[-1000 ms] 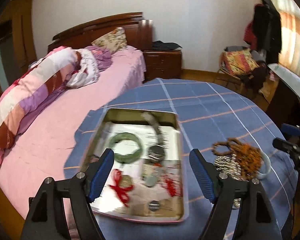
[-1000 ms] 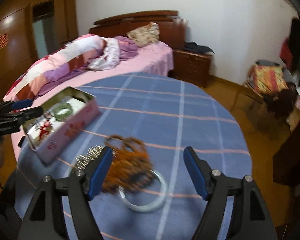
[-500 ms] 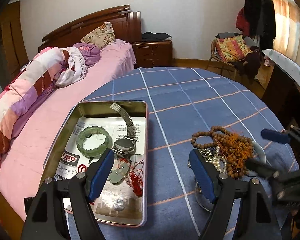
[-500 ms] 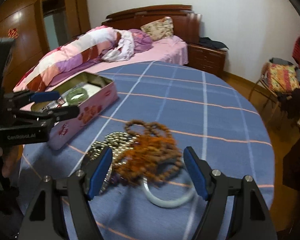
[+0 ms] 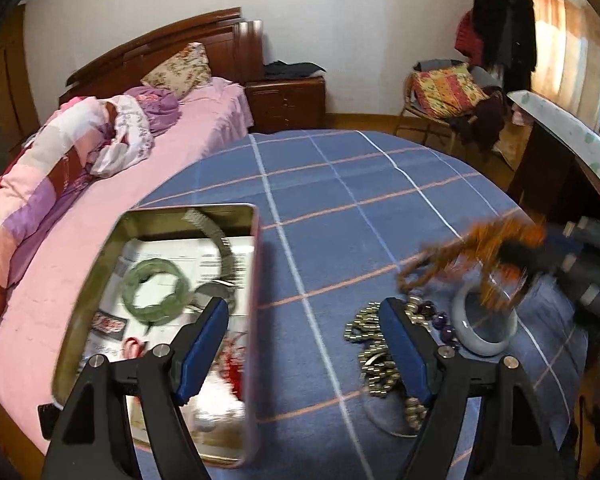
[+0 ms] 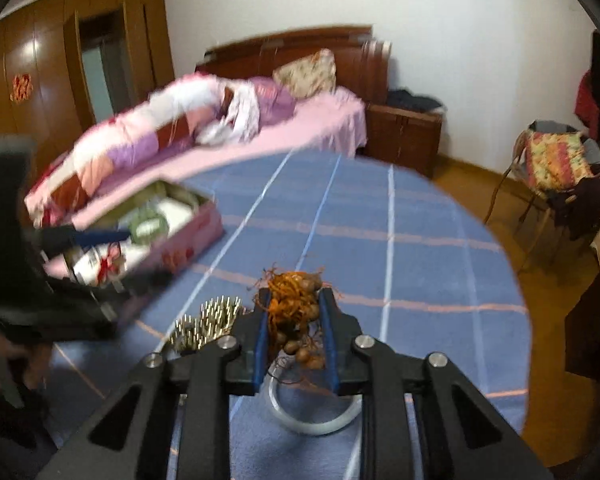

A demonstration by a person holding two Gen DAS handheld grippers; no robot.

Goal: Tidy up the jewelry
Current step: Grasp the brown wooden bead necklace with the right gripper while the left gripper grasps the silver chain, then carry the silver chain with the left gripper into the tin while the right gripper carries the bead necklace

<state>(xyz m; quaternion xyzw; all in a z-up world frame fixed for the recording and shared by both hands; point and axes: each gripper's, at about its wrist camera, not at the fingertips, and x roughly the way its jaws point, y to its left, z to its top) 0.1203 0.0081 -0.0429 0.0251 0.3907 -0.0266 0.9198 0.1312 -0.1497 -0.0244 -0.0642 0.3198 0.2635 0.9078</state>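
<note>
My right gripper (image 6: 294,304) has its jaws closing on a bundle of brown wooden beads with orange tassels (image 6: 296,308), and the blue pads press on both sides of it. In the left wrist view the same bundle (image 5: 480,248) hangs blurred above the table. Under it lie a pale bangle (image 6: 312,420) and a gold bead string (image 5: 374,336) with purple beads (image 5: 440,320). My left gripper (image 5: 304,308) is open and holds nothing, hovering between that pile and an open tin (image 5: 188,210). The tin holds a green bangle (image 5: 156,294), a watch and red cords.
The round table wears a blue checked cloth (image 5: 340,184). A pink bed (image 5: 172,152) runs along its left side. A chair with a patterned cushion (image 5: 444,88) stands behind on the right, and a dark desk (image 5: 548,168) sits close to the table's right edge.
The right gripper's jaws have come together around the wooden bead bundle and raised it off the pile. The left gripper has shifted a little, still open, with the tin now at its left finger.
</note>
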